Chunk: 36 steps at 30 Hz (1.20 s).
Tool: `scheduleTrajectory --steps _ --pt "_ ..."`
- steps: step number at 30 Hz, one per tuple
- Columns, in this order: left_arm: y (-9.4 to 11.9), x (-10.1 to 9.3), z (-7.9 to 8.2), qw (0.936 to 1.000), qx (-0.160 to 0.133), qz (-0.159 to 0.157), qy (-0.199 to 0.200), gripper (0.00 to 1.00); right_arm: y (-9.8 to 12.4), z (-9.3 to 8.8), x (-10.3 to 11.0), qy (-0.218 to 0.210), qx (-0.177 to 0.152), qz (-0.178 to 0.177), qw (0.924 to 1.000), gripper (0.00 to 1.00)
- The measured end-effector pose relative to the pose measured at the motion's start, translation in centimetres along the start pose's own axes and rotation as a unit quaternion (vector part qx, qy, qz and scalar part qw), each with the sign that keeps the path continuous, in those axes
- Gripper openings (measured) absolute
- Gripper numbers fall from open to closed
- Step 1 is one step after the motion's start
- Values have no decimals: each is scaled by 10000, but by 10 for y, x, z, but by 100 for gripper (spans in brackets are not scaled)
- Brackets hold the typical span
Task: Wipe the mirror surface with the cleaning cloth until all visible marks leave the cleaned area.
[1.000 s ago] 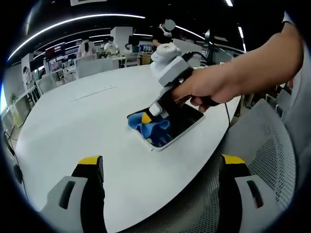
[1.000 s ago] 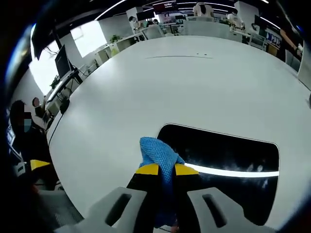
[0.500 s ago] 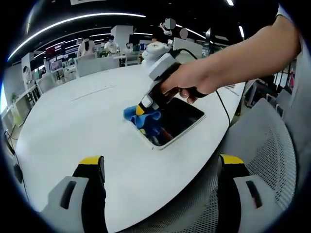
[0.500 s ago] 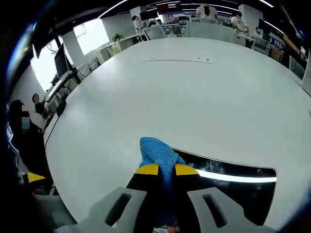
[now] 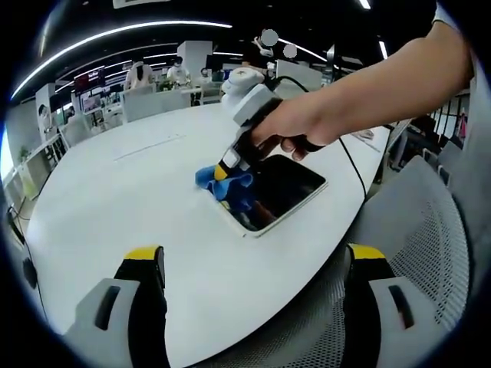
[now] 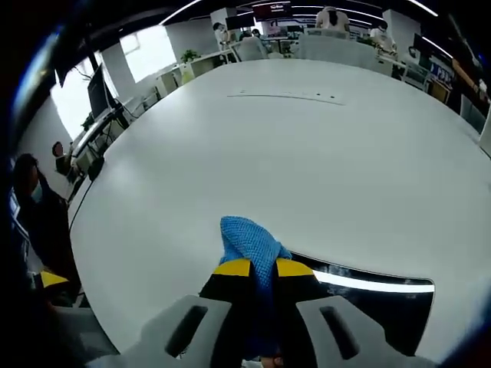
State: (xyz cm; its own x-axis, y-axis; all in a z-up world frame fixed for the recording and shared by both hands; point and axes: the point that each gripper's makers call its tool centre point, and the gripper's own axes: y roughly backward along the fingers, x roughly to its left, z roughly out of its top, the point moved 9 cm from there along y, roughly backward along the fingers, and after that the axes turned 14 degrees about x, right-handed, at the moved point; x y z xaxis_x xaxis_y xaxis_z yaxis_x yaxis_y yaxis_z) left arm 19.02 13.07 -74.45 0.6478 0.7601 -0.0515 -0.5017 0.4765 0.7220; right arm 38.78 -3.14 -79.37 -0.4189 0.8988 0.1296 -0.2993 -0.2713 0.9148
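Gripped in a person's hand, the right gripper [image 5: 224, 170] pinches a blue woven cleaning cloth [image 5: 230, 188] at centre frame of the left gripper view, jaws closed on it. Beneath lies a large white oval table [image 5: 115, 207]. On it, a dark rectangular mirror with a pale frame [image 5: 280, 188] runs lower left to upper right; the cloth sits at its left corner, so unwiped glass stretches rightward. Low in that frame, the left gripper [image 5: 253, 264] hangs wide and empty, well apart from the mirror, the farther of the two.
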Motion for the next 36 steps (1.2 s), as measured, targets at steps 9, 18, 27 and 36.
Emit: scheduleTrajectory --steps 9,18,27,36 --pt "0 0 0 10000 4 4 -2 95 5 -5 -14 -82 20 -62 9999 4" --pt "1 -1 1 10000 24 5 -10 95 11 -14 -30 -207 4 -117 9997 4" --pt "2 -2 1 10000 42 -4 -28 95 14 -19 -39 -288 18 -202 9994 4" --pt "2 -2 1 10000 50 -6 -38 95 17 -23 -46 -302 21 -232 9993 4"
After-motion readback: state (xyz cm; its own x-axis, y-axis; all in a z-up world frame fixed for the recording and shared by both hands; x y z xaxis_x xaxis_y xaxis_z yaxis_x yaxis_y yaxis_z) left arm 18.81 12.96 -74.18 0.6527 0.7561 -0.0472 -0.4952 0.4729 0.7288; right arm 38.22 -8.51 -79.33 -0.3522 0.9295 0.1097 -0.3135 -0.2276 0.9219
